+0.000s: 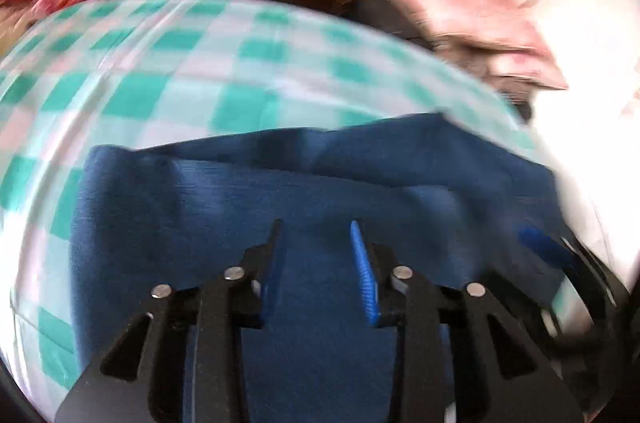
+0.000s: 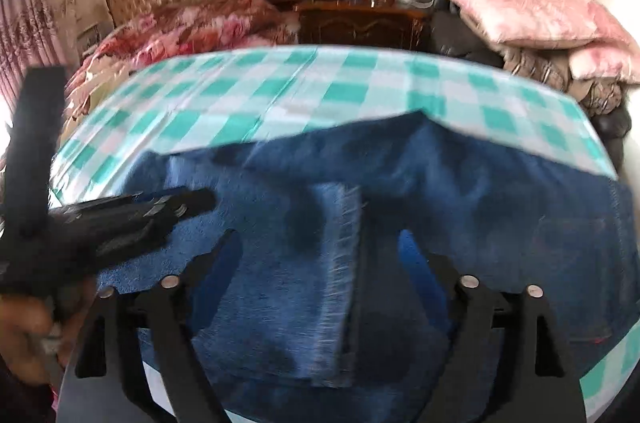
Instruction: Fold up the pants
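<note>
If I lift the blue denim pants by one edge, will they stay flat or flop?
The blue denim pants would likely flop: they already lie in soft folds. Probably heavyish, being layered thick cloth. They may slide on the smooth-looking green checked table cover.

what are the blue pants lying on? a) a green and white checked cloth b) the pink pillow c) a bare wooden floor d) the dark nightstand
a, the blue pants are spread over the green and white checked cloth, which shows around their far edge in both views; the pink pillow and nightstand sit well behind them.
</note>
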Action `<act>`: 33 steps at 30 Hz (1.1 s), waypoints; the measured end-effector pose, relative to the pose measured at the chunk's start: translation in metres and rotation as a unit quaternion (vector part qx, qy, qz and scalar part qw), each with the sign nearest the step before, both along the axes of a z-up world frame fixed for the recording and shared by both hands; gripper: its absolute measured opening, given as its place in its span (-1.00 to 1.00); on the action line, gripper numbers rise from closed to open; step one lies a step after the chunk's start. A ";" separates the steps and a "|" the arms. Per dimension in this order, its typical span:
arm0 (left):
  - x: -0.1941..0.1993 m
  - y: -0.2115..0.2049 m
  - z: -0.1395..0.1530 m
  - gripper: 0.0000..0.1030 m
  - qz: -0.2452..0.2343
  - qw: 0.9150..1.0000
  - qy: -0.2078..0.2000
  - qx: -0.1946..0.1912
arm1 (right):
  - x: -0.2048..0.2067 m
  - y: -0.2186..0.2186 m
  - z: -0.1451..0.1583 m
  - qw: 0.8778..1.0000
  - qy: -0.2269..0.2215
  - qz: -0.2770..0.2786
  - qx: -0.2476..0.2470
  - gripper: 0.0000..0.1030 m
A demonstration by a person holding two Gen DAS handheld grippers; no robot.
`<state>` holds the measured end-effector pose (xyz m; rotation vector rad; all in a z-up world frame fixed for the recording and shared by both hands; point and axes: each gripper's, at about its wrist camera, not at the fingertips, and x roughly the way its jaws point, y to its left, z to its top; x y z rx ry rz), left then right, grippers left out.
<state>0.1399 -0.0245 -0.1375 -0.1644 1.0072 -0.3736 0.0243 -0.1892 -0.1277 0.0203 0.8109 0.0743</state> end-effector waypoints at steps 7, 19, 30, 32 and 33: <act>-0.002 0.027 0.006 0.96 0.075 0.996 -0.039 -0.010 | 0.006 0.017 -0.022 0.999 0.002 -0.007 -0.048 0.72; -0.007 0.064 0.025 0.25 0.065 0.991 -0.088 0.079 | 0.014 0.005 -0.052 0.998 0.045 -0.024 -0.038 0.78; 0.032 0.107 -0.023 -0.09 0.067 0.997 -0.022 0.021 | 0.026 0.051 -0.001 0.998 0.004 0.024 -0.063 -0.30; 0.032 0.116 -0.024 -0.10 0.063 0.998 -0.022 -0.009 | 0.042 0.069 0.002 0.998 0.009 0.054 -0.042 -0.40; 0.032 0.122 -0.025 -0.10 0.064 0.997 -0.019 -0.034 | 0.052 0.078 0.000 0.997 0.015 0.066 -0.036 -0.51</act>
